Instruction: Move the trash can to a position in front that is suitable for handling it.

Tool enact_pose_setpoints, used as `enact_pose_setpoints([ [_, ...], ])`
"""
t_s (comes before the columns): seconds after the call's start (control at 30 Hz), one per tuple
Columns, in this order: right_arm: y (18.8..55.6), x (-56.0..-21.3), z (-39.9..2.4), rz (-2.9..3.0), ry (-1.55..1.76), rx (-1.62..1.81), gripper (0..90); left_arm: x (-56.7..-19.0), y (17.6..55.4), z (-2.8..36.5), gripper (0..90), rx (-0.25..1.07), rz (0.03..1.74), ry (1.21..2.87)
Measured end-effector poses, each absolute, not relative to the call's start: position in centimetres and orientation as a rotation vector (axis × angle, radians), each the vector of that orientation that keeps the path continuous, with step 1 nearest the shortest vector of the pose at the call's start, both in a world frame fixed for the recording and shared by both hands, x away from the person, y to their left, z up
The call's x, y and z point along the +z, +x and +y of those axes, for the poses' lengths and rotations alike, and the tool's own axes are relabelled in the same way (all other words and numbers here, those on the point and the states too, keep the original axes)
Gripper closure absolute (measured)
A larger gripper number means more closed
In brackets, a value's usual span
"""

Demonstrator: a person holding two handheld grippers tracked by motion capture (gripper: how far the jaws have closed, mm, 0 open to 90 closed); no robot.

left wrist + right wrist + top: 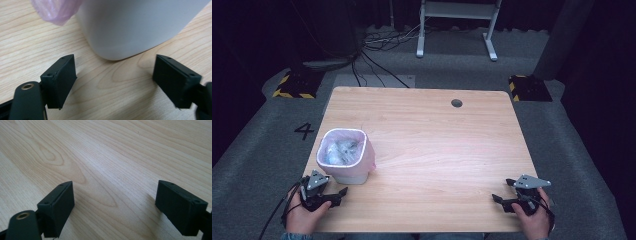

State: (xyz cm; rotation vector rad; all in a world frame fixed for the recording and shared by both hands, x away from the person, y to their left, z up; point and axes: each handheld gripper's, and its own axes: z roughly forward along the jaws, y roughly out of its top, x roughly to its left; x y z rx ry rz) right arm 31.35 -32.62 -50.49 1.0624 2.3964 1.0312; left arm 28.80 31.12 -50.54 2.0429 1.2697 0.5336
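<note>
Left gripper (343,192): lower left, jaws wide, empty, just beside the bin.
Right gripper (503,192): lower right, jaws wide over bare table (437,145).
Bin (346,156): left of centre, pink liner (56,10), rubbish inside.
Risk: I judged a careless nudge could tip the light bin.

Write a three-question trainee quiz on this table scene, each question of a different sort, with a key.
1. True or false: the left gripper is shut on the bin's pink liner.
2. Multiple choice: the white bin stands A) at the table's far right corner, B) near the table's front left, just beyond the left gripper, C) on the floor.
3. Fill in: the fingers of the right gripper are spread, with only bare ____ between them.

Key: 1 false, it is open and apart from the bin; 2 B; 3 tabletop.
</note>
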Motion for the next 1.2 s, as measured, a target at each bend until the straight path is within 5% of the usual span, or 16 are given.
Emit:
enact_pose_setpoints([
  [1.2, 31.3, -50.5, -32.6, 2.396, 1.061, 1.032, 15.6, -39.0, 25.7, 31.4, 20.6, 0.699, 1.110, 1.850],
])
